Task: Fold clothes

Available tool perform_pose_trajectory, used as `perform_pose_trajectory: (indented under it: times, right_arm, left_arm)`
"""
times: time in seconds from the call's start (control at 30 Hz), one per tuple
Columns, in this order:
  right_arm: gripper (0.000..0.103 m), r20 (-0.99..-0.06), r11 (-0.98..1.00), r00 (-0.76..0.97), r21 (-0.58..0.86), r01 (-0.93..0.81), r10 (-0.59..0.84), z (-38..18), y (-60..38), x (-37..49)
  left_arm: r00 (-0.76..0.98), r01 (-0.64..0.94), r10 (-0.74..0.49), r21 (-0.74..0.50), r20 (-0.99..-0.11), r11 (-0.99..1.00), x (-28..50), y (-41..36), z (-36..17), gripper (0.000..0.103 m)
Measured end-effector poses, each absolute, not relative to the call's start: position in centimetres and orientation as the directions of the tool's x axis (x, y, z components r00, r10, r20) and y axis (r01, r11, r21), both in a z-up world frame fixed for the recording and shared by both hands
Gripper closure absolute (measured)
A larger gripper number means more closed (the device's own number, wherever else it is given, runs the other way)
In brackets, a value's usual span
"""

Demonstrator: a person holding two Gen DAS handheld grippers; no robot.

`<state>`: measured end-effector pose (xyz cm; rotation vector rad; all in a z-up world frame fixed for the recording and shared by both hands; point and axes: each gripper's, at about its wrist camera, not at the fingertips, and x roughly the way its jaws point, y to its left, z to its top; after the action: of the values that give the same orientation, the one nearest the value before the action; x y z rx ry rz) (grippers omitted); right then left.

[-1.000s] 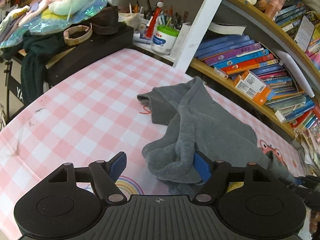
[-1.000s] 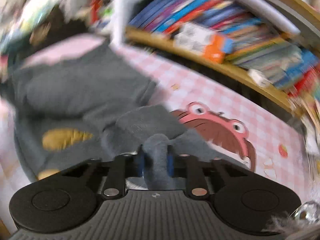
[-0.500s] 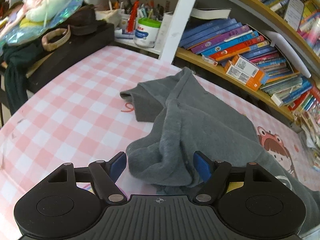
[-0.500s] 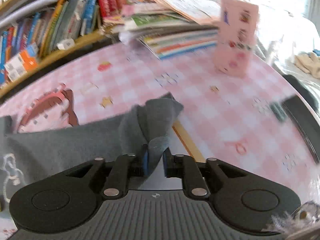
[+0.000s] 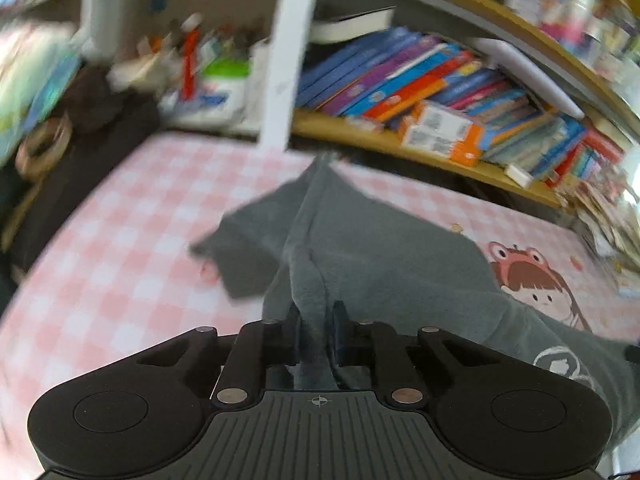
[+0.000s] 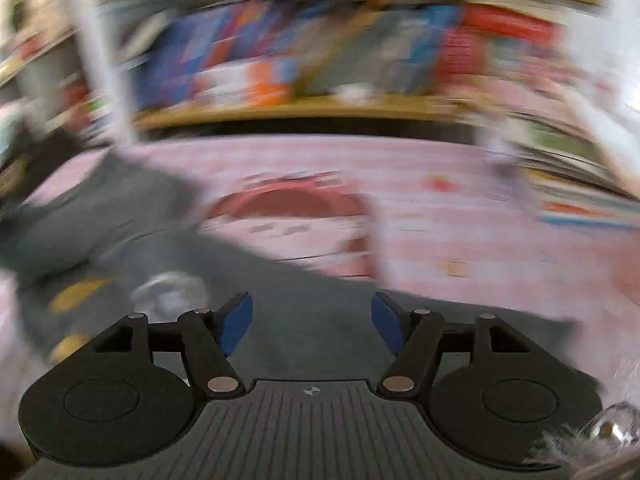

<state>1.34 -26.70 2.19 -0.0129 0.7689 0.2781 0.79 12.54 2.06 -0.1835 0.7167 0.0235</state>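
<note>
On the pink checked tablecloth (image 5: 120, 248), a grey garment (image 5: 380, 248) is being worked, spread from the middle of the left wrist view out toward four o'clock, where a white print is showing on the cloth. At six o'clock in that view, the left gripper (image 5: 316, 332) is being closed on a raised ridge of the grey fabric; the fold is being pinched between the two dark fingers (image 5: 290, 332), and the cloth is being drawn up into a narrow crest running toward twelve o'clock. A loose flap is being left lying flat at about nine o'clock of the pinch. A cartoon face (image 5: 532, 280) printed on the tablecloth is being shown at three o'clock, just beside the garment's edge. A wooden shelf of books (image 5: 420, 92) is being seen across the top, from one to three o'clock, and a white post (image 5: 288, 52) is standing at twelve.

In the right wrist view everything is being smeared by blur. The right gripper (image 6: 312, 324) is being opened; its blue pads (image 6: 236, 322) are being held well apart, with nothing pressed between them. The grey garment (image 6: 304, 300) is being seen lying beneath and beyond the jaws, stretching away toward nine o'clock, while the pink tablecloth (image 6: 500, 248) is filling the side from one to four o'clock.
</note>
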Motion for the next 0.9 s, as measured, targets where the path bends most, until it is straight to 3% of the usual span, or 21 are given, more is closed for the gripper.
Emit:
perform_pose_trajectory:
  times: [0.27,0.5,0.6,0.67,0.9]
  right_arm:
    - [0.039,-0.810,0.862,0.474,0.073,-0.502,0.345,-1.2,-20.6,1.1]
    - [0.029,-0.818,0.845,0.460,0.058,-0.531,0.345,-2.1,-19.6,0.6]
    - [0.025,-0.817,0.839,0.462,0.047,-0.541,0.344,-2.2,-19.5,0.5]
    - [0.024,-0.817,0.837,0.462,0.046,-0.546,0.346,-2.2,-19.5,0.5]
    - [0.016,-0.817,0.826,0.453,0.050,-0.562,0.357,-2.4,-19.3,0.8]
  left_arm:
    - [0.837,0.083,-0.101,-0.057,-0.538,0.995,8.5,9.5,7.6,0.091]
    - [0.783,0.157,-0.132,-0.012,-0.608,0.988,17.9,4.3,4.0,0.090]
    - [0.753,0.121,-0.073,0.029,-0.654,0.992,20.7,3.1,1.5,0.077]
    - [0.724,0.097,-0.050,0.030,-0.688,0.995,22.1,3.4,0.5,0.046]
    - [0.804,0.028,-0.061,-0.065,-0.592,0.997,17.6,8.6,2.8,0.039]
